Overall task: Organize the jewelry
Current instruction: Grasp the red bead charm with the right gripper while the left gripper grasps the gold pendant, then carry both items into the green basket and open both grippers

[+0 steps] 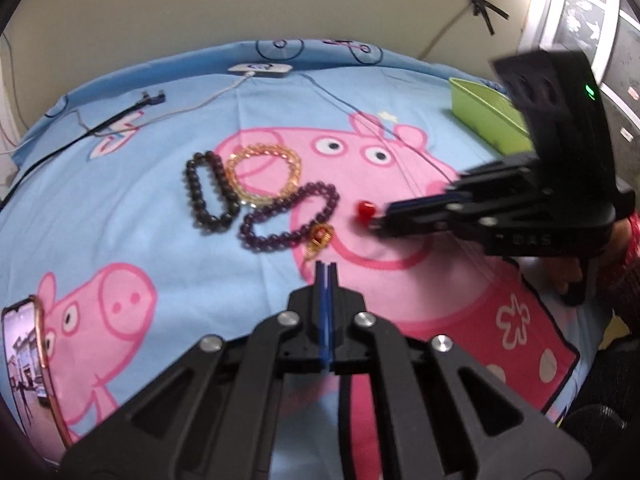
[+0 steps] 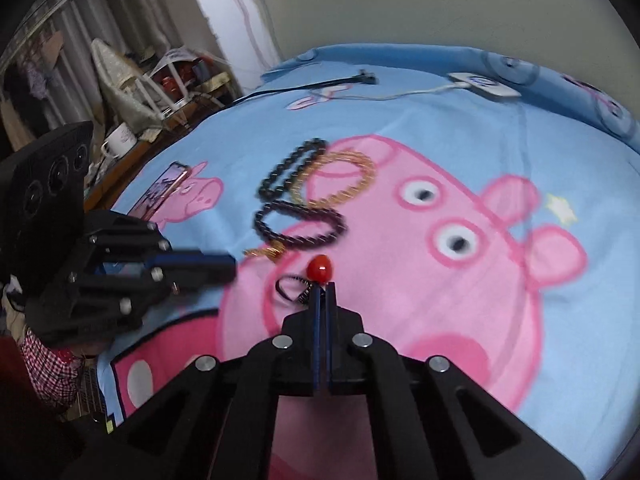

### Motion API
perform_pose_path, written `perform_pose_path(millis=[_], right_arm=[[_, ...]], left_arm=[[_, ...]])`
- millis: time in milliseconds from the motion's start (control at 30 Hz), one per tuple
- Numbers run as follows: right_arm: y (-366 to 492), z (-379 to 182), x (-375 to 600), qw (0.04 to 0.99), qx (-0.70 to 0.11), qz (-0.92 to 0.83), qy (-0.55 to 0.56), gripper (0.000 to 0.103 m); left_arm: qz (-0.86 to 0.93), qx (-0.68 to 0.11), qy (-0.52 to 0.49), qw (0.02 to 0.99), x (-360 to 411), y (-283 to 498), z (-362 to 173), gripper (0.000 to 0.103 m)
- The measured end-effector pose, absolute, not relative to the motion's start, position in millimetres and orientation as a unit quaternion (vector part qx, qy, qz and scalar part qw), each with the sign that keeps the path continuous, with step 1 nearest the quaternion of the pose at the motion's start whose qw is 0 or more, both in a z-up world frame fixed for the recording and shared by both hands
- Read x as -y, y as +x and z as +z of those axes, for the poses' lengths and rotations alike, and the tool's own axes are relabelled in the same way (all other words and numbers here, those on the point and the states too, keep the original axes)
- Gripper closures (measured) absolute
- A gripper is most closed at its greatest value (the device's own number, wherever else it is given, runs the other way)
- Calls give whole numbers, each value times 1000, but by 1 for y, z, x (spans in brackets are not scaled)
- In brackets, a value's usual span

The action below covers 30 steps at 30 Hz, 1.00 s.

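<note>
On the cartoon-pig sheet (image 1: pixel 160 208) lie a black bead bracelet (image 1: pixel 210 192), a golden bead bracelet (image 1: pixel 262 174), a purple bead bracelet (image 1: pixel 288 216) and a small gold charm (image 1: pixel 318 240). My right gripper (image 2: pixel 325 286) is shut on the dark cord (image 2: pixel 294 292) of a red bead pendant (image 2: pixel 319 269), held just above the sheet; it also shows in the left wrist view (image 1: pixel 378 222) with the red bead (image 1: pixel 365 211) at its tip. My left gripper (image 1: pixel 327 266) is shut and empty, just short of the gold charm.
A green tray (image 1: pixel 486 114) stands at the far right of the bed. A phone (image 1: pixel 28 360) lies at the near left. A white charger (image 1: pixel 260 70) and cables (image 1: pixel 116 120) lie near the back wall. Cluttered furniture (image 2: pixel 160 80) stands beside the bed.
</note>
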State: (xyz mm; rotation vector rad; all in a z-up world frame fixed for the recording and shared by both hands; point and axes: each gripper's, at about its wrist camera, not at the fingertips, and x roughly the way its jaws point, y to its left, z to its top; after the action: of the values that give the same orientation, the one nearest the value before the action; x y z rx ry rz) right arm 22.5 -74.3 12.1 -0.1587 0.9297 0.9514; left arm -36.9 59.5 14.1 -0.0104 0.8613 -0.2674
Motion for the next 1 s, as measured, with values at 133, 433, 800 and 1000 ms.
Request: perform_pose_path(millis=[133, 433, 800, 1000], right_arm=[[24, 13, 97, 797, -431, 419, -57, 103], [16, 23, 139, 808, -416, 417, 5, 103], [23, 62, 238, 832, -359, 400, 135, 103], [29, 84, 314, 874, -305, 337, 173, 103]], left_arm=[[-116, -415, -2, 902, -55, -28, 17, 87], [-154, -422, -5, 894, -32, -14, 15, 101], [-264, -382, -50, 884, 24, 20, 71, 101], [-318, -373, -7, 871, 108, 70, 100, 101]])
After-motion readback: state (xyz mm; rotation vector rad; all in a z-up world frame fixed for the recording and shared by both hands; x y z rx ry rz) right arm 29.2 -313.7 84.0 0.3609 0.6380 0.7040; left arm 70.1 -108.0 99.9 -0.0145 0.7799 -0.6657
